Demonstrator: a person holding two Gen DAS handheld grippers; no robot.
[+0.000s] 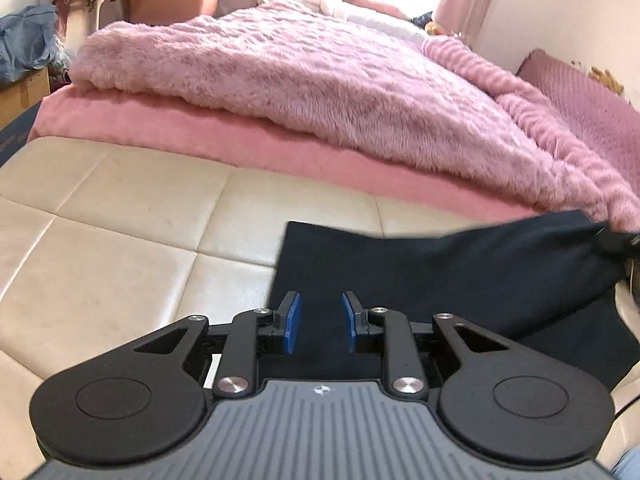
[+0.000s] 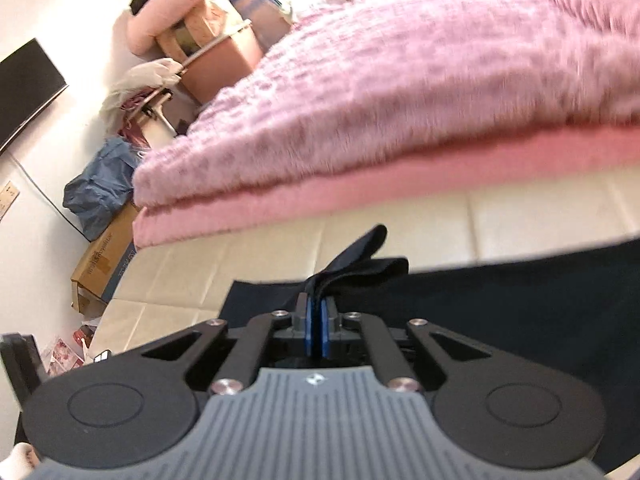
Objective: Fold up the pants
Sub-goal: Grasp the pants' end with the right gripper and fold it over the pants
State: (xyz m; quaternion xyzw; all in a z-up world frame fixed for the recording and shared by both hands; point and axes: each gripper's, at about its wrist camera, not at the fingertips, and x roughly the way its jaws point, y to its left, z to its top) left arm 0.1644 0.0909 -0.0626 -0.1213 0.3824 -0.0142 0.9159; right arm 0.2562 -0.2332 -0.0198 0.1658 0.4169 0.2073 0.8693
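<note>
The pants [image 1: 440, 276] are dark navy and lie on a cream padded bench [image 1: 120, 240] at the foot of a bed. My left gripper [image 1: 320, 320] is open, its blue pads either side of the cloth's near part, holding nothing. My right gripper [image 2: 318, 320] is shut on a bunched edge of the pants [image 2: 352, 264] and lifts it off the bench; the rest of the dark cloth [image 2: 520, 312] spreads to the right. In the left wrist view the right gripper [image 1: 624, 240] shows at the far right edge, pulling the cloth up there.
A fluffy pink blanket [image 1: 320, 80] over a pink mattress pad [image 1: 200, 136] lies just beyond the bench. Cardboard boxes [image 2: 108, 256], a blue bag [image 2: 100, 196] and a cluttered stand [image 2: 160, 100] sit at the left. A dark screen [image 2: 24, 88] hangs on the wall.
</note>
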